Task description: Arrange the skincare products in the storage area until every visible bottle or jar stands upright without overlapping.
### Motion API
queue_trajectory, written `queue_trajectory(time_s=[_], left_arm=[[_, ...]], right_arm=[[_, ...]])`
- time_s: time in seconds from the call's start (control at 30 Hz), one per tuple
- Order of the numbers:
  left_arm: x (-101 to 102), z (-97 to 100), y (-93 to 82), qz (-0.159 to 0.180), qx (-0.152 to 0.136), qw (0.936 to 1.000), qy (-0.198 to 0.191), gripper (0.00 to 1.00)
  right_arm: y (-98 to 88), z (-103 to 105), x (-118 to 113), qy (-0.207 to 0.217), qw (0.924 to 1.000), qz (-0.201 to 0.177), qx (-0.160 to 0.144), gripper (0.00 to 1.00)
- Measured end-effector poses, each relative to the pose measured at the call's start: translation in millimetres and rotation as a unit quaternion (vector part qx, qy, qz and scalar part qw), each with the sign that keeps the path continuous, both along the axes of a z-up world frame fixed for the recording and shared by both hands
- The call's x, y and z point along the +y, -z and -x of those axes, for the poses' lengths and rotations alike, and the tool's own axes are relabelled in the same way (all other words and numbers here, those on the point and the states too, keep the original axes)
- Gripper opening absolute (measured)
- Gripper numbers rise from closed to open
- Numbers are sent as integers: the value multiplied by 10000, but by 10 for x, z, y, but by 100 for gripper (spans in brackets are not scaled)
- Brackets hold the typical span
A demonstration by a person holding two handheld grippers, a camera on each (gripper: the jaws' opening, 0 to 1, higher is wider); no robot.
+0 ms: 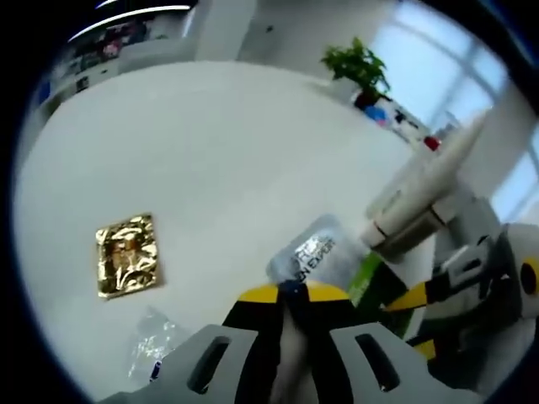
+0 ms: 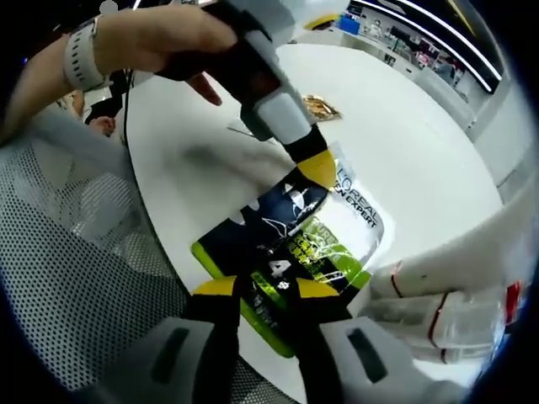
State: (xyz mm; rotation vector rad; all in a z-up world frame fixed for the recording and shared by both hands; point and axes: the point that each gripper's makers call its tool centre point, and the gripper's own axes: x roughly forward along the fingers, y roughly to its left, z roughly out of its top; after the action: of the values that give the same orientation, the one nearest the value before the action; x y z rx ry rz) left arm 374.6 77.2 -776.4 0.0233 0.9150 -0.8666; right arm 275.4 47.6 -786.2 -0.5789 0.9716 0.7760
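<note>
The bench (image 1: 210, 143) is a wide white top, mostly bare, which I judge leaves plenty of room to stand things apart. A mesh chair back (image 2: 76, 278) sits just off its near edge.

The largest product is the flat pack (image 2: 286, 244), dark and green with a clear window and L'Oreal lettering, lying on the bench near that edge. I hold it from both ends: my left gripper (image 2: 313, 168), carried in my left hand (image 2: 160, 38), comes down onto its far edge, and my right gripper (image 2: 265, 290) has its yellow-tipped jaws clenched on the near edge. Gripping it at two points looks like the way to keep so floppy a thing from folding while I raise it upright. In the left gripper view my left gripper (image 1: 285, 295) pinches the clear corner of the same pack (image 1: 312, 252).

Beside the pack, toward the bench's corner, white tubes (image 2: 455, 286) lie on their sides, touching, one with a red mark. They are not yet upright, so I judge the task far from done.

Well apart on the open bench lies a gold sachet (image 1: 128, 255), flat. Nearer my left gripper is a crumpled clear wrapper (image 1: 156, 341).

Far back stands a potted plant (image 1: 358, 67).
</note>
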Motion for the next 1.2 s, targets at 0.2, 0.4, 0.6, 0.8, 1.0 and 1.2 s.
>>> queue_trajectory(time_s=[0.2, 0.4, 0.6, 0.8, 1.0, 1.2], left_arm=[[131, -179, -98, -65, -396, 9987, -320, 13], [116, -229, -180, -78, -640, 9974, -331, 21], [-11, -285, -342, -54, -1244, 9922, -44, 25], [-62, -162, -246, -139, -1016, 9942, 339, 26], [-92, -47, -63, -389, -738, 9948, 582, 34], [-22, -62, 47, -813, -838, 9911, 641, 38]], right_arm=[[3, -6, 2, -63, 10000, -6, 34, 25], [3, -86, -10, -23, 10000, -28, 16, 25], [3, -86, -6, -54, 10000, -59, 26, 25], [2, -118, -5, -30, 10000, -90, 10, 25], [5, -133, -4, -58, 9999, -88, 30, 25], [5, -135, -7, -7, 9999, -113, 31, 25]])
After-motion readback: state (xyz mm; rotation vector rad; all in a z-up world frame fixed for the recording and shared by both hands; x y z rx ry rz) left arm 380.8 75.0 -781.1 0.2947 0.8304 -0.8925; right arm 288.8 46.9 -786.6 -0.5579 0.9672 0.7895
